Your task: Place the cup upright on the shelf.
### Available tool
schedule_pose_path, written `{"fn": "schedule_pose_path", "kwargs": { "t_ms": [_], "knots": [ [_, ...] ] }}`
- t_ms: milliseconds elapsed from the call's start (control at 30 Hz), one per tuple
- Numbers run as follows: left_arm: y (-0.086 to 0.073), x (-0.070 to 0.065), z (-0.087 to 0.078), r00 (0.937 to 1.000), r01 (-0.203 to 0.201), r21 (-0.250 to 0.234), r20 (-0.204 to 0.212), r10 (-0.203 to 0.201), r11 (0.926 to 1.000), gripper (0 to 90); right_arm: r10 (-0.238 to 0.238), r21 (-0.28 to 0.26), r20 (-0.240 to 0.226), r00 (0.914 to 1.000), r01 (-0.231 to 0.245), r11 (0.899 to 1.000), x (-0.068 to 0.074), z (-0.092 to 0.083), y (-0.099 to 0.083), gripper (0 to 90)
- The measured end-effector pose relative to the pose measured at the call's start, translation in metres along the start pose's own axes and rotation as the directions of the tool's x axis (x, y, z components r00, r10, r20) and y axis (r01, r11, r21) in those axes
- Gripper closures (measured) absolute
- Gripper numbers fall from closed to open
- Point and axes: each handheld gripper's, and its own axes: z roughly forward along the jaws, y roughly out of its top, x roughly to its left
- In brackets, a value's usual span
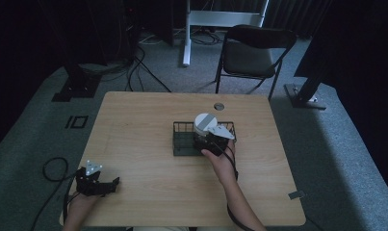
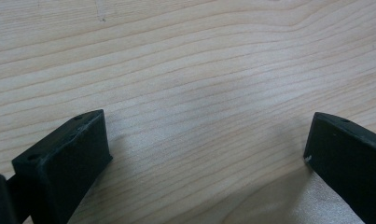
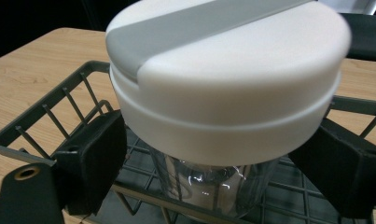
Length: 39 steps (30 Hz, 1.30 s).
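Gripping a jar (image 3: 209, 182) over the basket (image 3: 59, 100): right tongs (image 3: 223, 158).

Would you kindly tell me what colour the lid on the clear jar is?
The round lid is white with a grey band across its top, best seen in the right gripper view.

Black folding chair (image 1: 255, 50) beyond table (image 1: 134, 125); floor cables (image 1: 141, 67).

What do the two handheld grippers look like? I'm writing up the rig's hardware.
The left gripper and right gripper are both black, each with two blocky black jaws and a grey three-cornered plate on top. The jaw faces have small screw holes. A black cable trails from the left one. The forearms are bare, with no sleeves.
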Motion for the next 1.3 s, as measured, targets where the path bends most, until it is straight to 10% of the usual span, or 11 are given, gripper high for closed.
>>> {"fn": "schedule_pose_path", "kwargs": {
  "t_ms": [1300],
  "knots": [
    [0.000, 0.000, 0.000, 1.0000, 0.000, 0.000, 0.000, 0.000, 1.0000, 0.2, -0.044, -0.058, -0.057, 0.9974, 0.040, 0.998, -0.023, -0.050, -0.006, 11.5]
  ]
}}
